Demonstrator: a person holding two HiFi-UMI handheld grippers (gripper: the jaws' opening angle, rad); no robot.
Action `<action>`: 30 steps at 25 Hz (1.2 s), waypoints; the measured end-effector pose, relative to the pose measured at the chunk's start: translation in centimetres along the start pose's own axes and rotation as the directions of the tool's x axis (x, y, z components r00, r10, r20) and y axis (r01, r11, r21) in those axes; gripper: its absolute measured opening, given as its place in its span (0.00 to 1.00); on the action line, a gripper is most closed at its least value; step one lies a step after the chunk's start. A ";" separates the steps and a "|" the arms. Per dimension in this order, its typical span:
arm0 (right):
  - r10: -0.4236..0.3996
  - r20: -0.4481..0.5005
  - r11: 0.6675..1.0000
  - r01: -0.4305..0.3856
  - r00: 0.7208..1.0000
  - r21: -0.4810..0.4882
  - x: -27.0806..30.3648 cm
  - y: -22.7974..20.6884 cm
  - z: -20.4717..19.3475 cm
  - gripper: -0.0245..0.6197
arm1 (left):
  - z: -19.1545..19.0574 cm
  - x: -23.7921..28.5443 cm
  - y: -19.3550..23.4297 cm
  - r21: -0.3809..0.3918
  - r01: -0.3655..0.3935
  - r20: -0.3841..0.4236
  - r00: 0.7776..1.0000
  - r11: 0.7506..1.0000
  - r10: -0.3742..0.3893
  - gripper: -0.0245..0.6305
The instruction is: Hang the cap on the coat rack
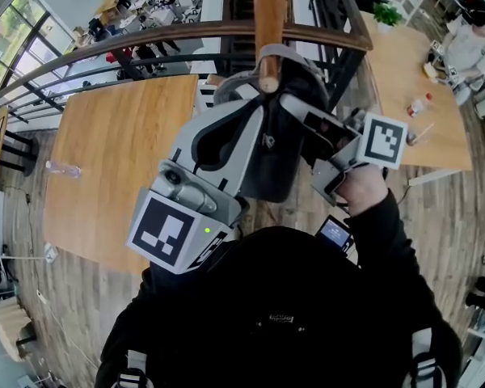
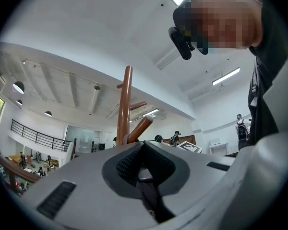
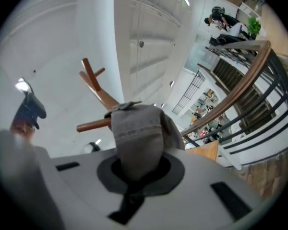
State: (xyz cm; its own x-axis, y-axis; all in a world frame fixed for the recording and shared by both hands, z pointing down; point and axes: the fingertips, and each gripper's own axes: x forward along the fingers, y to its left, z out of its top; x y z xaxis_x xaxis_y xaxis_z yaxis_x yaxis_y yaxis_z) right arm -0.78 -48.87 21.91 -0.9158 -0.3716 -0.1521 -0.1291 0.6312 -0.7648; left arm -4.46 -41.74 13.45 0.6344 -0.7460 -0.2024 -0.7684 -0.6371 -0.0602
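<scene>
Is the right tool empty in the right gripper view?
No, the grey cap is clamped between the jaws of the right tool, close by the wooden coat rack.

I am looking down on a wood-floored gallery with big tables and a curved railing.

A pale wooden table (image 1: 121, 160) is filling the left of the head view with a clear bottle (image 1: 63, 169) lying on it. A second table (image 1: 412, 87) is sitting at the upper right, with a seated person (image 1: 469, 47) and a green plant (image 1: 386, 13) beside it. The plank floor (image 1: 453, 233) is running beneath both. A wood-topped railing (image 1: 145, 43) is arcing across the top, with people on a lower level (image 1: 137, 6) showing beyond it. Daylight is coming through tall windows (image 1: 16, 23) at the upper left, and strip lights (image 2: 225, 75) are glowing on the white ceiling.
</scene>
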 end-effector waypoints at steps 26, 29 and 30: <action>-0.369 0.064 0.702 0.323 0.927 -0.634 -3.5 0.0 -7.8 0.49 | -10.6 -4.2 -1.8 -0.185 0.012 -0.210 0.976 0.983 -0.052 0.05; -0.423 0.076 0.669 0.368 0.903 -0.646 -5.5 -0.8 -9.5 0.49 | -12.2 -4.9 -2.5 -0.194 0.027 -0.225 0.972 0.981 -0.071 0.05; -0.441 0.084 0.657 0.385 0.894 -0.648 -6.3 -1.2 -9.9 0.49 | -12.7 -4.8 -2.9 -0.194 0.036 -0.229 0.970 0.980 -0.081 0.05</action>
State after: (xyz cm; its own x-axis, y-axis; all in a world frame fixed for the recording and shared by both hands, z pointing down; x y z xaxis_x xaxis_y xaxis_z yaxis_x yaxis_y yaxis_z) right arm 1.42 -40.55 29.97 -0.7297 -0.6674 0.1490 -0.6838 0.7129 -0.1555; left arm -4.25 -38.77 27.01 0.6966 -0.7167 0.0322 -0.7143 -0.6888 0.1238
